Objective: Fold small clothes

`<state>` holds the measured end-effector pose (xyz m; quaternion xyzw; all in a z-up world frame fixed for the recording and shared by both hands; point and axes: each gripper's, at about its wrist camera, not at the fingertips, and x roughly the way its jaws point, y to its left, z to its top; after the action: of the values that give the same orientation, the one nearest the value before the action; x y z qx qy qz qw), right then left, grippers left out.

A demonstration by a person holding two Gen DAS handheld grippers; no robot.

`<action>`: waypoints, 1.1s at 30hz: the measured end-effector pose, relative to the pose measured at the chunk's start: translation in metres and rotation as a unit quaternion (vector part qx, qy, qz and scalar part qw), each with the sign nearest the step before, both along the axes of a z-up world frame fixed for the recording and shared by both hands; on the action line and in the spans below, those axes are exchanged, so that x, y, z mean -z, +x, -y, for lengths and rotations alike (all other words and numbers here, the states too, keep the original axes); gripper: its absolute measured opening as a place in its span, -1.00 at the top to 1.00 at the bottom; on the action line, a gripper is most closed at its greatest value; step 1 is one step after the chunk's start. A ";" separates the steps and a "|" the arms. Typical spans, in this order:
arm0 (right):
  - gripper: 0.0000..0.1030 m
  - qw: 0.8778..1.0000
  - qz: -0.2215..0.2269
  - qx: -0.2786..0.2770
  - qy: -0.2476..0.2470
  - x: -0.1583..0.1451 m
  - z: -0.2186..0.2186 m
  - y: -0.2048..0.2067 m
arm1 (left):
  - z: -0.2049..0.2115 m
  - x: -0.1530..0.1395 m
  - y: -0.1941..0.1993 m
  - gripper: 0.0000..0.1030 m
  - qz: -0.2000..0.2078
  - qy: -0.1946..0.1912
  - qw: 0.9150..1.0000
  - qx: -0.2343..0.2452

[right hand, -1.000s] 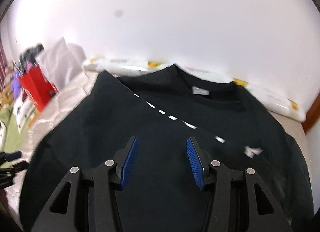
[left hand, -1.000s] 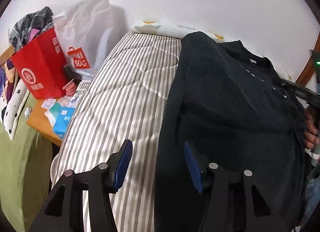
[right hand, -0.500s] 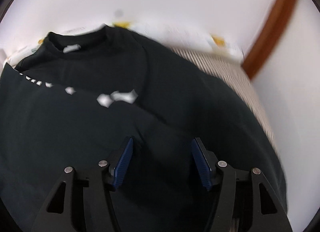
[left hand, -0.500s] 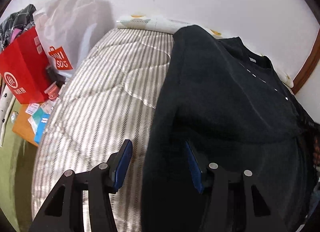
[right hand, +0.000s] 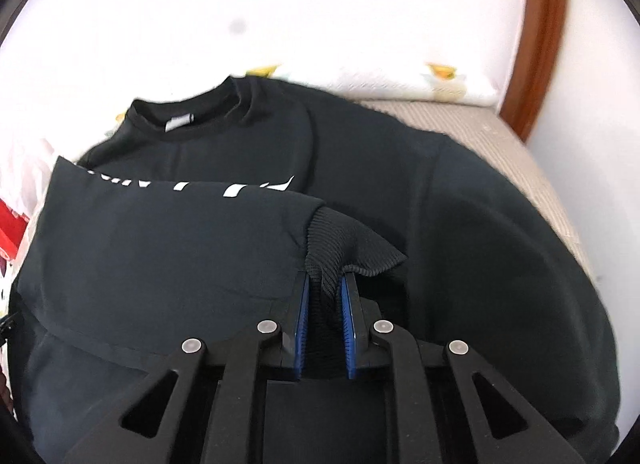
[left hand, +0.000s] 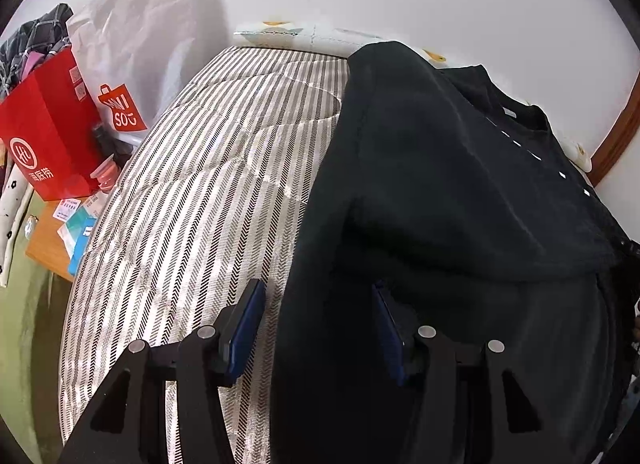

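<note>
Bed: striped quilt under a white wall, black sweatshirt spread across it, collar toward the pillow.
Change: right gripper, gaping a second ago, is closing on the ribbed cuff, fabric pinched between its pads.
Meaning: sleeve looks ready to carry.
Pose: right gripper angled steeply down over the sweatshirt's middle; left gripper halfway apart, straddling the sweatshirt's left edge, gripping nothing.

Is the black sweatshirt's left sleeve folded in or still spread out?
Folded in. The sleeve lies across the black sweatshirt chest, hiding part of the white lettering; its ribbed cuff sits between the right gripper's closing jaws.
</note>
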<state>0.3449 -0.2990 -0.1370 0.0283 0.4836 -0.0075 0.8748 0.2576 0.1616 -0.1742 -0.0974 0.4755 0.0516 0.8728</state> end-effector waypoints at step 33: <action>0.22 0.949 0.003 -0.296 0.105 0.006 -0.379 0.178 | -0.016 0.000 0.026 0.86 0.049 -0.027 0.998 0.034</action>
<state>0.5225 0.0797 -0.1435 -0.0245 0.4658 0.3026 0.8312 0.2835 0.1775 -0.1738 -0.1069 0.4364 0.0038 0.8934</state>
